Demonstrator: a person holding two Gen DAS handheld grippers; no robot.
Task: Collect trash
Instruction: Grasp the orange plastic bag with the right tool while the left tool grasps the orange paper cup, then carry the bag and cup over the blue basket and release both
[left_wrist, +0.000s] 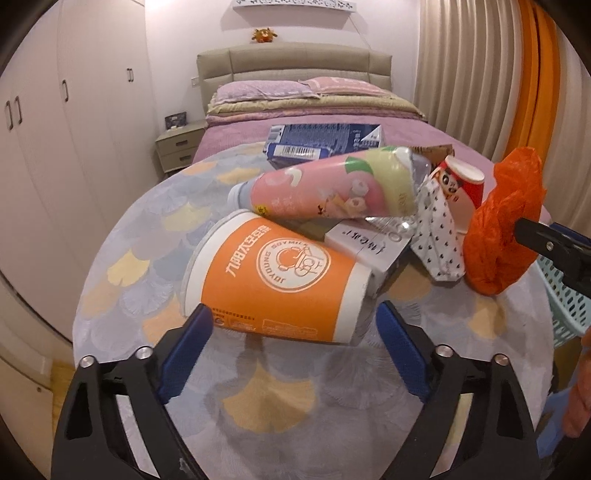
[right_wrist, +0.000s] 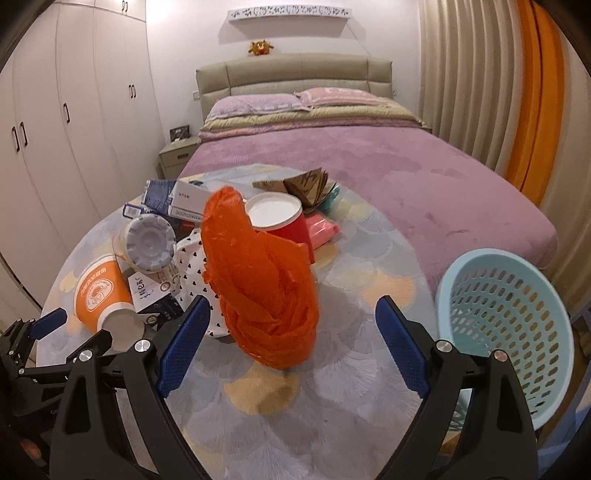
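Note:
Trash lies on a round table (left_wrist: 147, 258). An orange soy-milk cup (left_wrist: 277, 280) lies on its side just ahead of my open left gripper (left_wrist: 295, 325), its near edge between the fingertips. A pink bottle (left_wrist: 325, 188) rests over a white box (left_wrist: 369, 247). A crumpled orange plastic bag (right_wrist: 262, 284) stands just ahead of my open right gripper (right_wrist: 293, 317); it also shows in the left wrist view (left_wrist: 498, 229). A red cup (right_wrist: 280, 221), a dotted wrapper (left_wrist: 439, 236) and a blue carton (left_wrist: 317, 144) lie behind.
A light-blue perforated basket (right_wrist: 506, 325) stands at the table's right edge. A pink packet (right_wrist: 323, 229) and brown cardboard (right_wrist: 310, 184) lie at the table's far side. A bed (right_wrist: 369, 162) lies beyond, wardrobes (right_wrist: 55, 129) at left, curtains (right_wrist: 480, 74) at right.

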